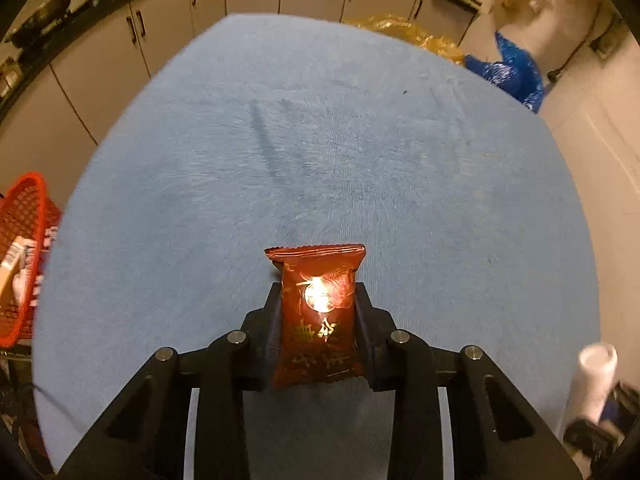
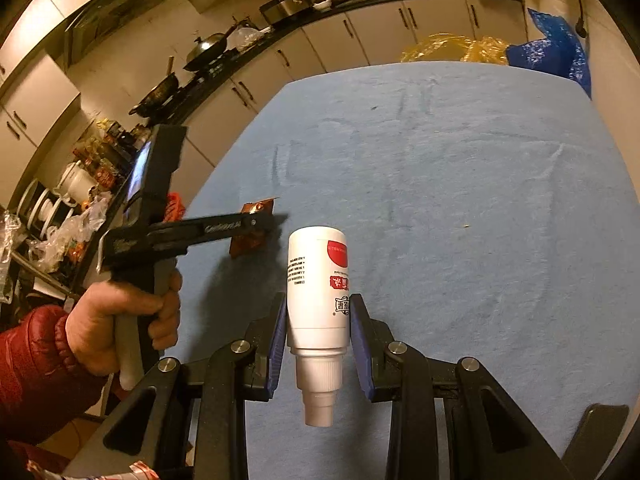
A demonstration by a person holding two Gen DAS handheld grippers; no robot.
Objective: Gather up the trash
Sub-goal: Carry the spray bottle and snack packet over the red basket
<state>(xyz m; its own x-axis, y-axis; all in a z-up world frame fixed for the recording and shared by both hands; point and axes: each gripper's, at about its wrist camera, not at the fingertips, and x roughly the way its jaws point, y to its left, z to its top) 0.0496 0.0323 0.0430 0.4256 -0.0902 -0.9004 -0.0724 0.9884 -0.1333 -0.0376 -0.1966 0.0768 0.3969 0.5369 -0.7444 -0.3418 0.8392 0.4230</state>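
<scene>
The left gripper [image 1: 318, 300] is clenched on a red snack wrapper [image 1: 318, 316], its black fingers [image 1: 272, 320] pressing both sides, above the near part of the blue-covered table [image 1: 320, 140]. The right gripper [image 2: 318, 320] grasps a white bottle [image 2: 318, 280] between blue pads [image 2: 279, 332], cap pointing back toward the camera, over the table's near edge; a red basket [image 1: 24, 248] sits just off the table's left edge
</scene>
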